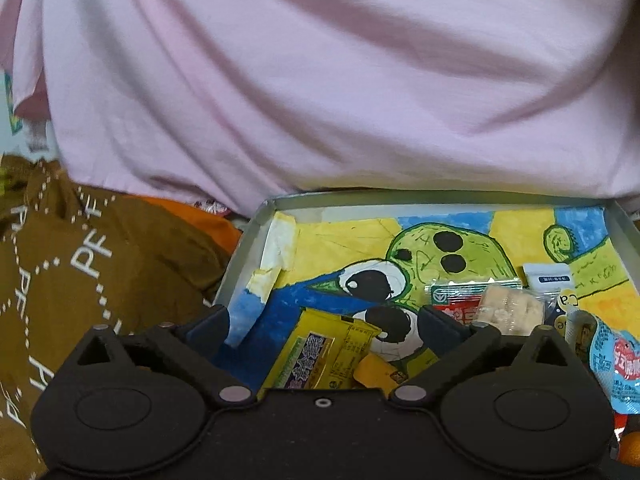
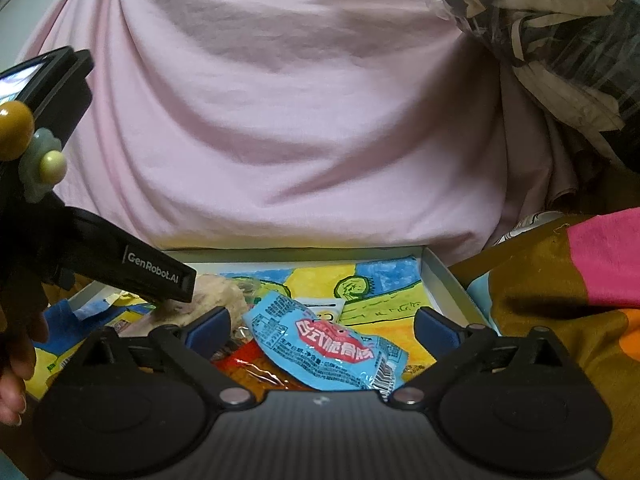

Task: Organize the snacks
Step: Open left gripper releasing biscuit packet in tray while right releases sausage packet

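A shallow grey tray (image 1: 256,236), lined with a child's bright drawing (image 1: 440,240), lies ahead of both tongs and already holds a loose heap of snacks, none yet sorted into order. The left tongs (image 1: 324,320) hover with jaws spread and empty, a yellow packet (image 1: 320,356) lying directly between them. The right tongs (image 2: 324,326) hang likewise open and empty above a blue packet (image 2: 324,348), which rests on a red packet (image 2: 248,364). A clear-wrapped biscuit pack (image 1: 510,310) sits just beyond the left tongs' right finger. Most of the tidying appears still to come.
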